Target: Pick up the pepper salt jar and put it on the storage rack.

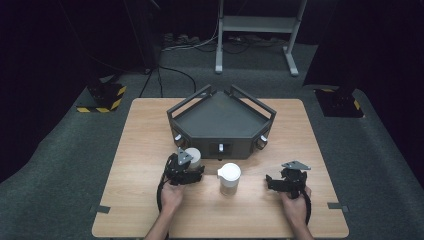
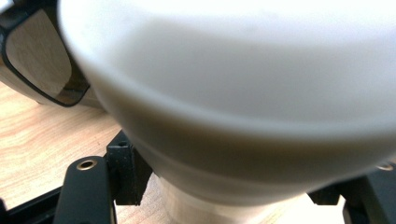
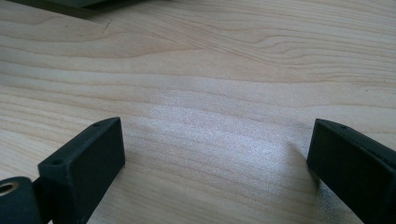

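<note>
gripping: left claw (image 1: 189, 161) is clamped on the near white jar (image 1: 193, 158), its jaws pressed against the narrow base below the wide white top, as the left gripper view (image 2: 224, 93) shows close up.
where: that jar stands on the desk (image 1: 140, 150) at about 7 o'clock of the grey tray (image 1: 222, 120), just beside the tray's front wall.
handling: smooth, rigid, likely plastic or glazed; probably light, but the curved glossy skin looks slippery, so a low hold on the waist under the flared top seems the safest place.
risk: top-heavy shape could tip or slide out if lifted fast; a judgement only.
second jar: another white lidded jar (image 1: 230, 177) stands at 6 o'clock of the tray, apart from both claws.
contents: lids or tops hide the insides of both jars; cannot tell what they hold.
tray: three-sided grey tray with raised rails; its floor looks bare.
right claw (image 1: 286, 181): open, jaws wide apart over bare wood (image 3: 210, 116), at about 4 o'clock of the tray, holding nothing.
</note>
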`<state>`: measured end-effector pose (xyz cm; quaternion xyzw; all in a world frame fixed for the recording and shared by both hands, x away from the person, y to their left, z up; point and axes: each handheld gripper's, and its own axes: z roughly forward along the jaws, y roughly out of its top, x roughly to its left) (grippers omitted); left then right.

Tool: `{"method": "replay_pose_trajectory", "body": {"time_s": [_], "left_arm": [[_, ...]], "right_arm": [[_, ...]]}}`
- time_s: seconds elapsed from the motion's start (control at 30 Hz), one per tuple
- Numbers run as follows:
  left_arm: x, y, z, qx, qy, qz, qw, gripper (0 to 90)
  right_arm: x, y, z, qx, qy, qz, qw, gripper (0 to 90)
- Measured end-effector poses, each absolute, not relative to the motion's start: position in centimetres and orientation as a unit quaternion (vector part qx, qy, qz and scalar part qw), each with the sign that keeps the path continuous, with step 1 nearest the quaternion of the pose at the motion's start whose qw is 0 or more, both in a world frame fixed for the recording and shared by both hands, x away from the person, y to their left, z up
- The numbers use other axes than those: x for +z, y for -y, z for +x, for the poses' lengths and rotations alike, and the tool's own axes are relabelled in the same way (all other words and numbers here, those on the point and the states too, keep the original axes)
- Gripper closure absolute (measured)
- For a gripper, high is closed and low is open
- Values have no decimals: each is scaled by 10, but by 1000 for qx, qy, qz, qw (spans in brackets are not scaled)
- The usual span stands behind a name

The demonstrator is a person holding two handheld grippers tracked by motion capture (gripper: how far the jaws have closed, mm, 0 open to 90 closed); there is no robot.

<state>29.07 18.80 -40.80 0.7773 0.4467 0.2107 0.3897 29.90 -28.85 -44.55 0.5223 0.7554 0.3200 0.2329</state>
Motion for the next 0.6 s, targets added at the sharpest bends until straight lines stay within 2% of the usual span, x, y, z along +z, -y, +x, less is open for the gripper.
{"method": "replay_pose_trajectory", "body": {"time_s": [0.6], "left_arm": [[-375, -199, 296, 196, -429, 787, 397, 309]], "right_arm": [[-446, 288, 299, 320, -755, 522, 233, 36]]}}
